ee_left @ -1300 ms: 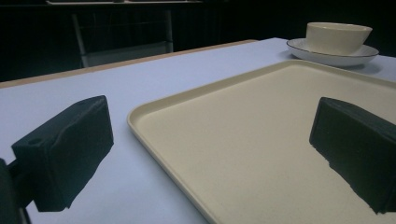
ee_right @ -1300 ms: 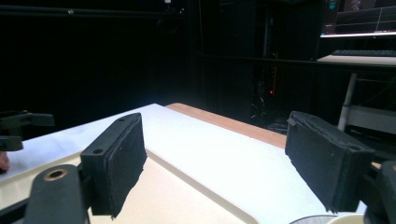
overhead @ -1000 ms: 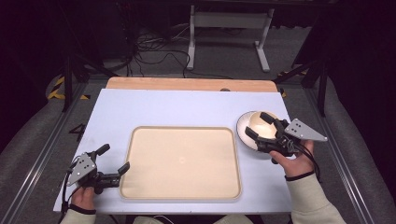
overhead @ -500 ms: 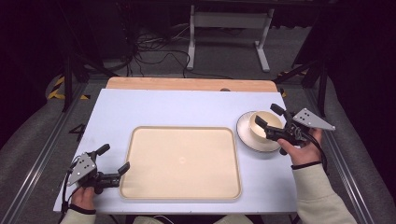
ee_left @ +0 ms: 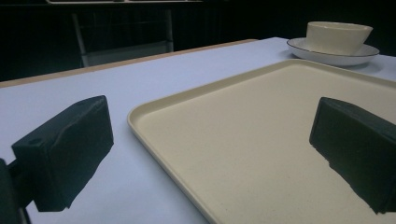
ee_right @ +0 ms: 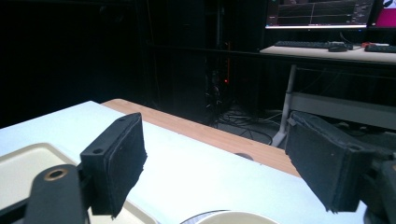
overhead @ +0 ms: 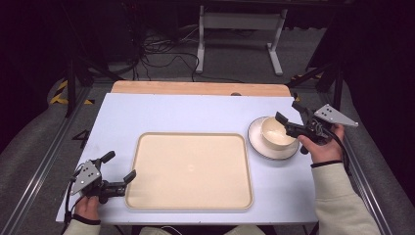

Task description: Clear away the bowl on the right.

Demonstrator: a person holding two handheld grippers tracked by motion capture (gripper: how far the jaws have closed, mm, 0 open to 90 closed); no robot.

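While you sit at the near edge, these are your things, largest first.

Table (overhead: 195, 112): a flat, pale blue-white matte top with a bare wood strip along its far edge.
Tray (overhead: 190, 169): a cream rectangle with rounded corners and a low raised rim, finely speckled, lying centred in front of you.
Plate (overhead: 256, 142): round and white with a thin dark line at the rim, on the table just right of the tray, apart from it.
Bowl (overhead: 275, 133): smooth cream, round, with a thick wall, standing upright on the plate.
Right gripper (overhead: 291, 117): you hold it over the far right side of the bowl, its flat black padded jaws spread wide and closed on nothing.
Left gripper (overhead: 119, 167): it sits low at the tray's near left corner, jaws parted and empty; one black pad hangs over the tray, the other over bare table.
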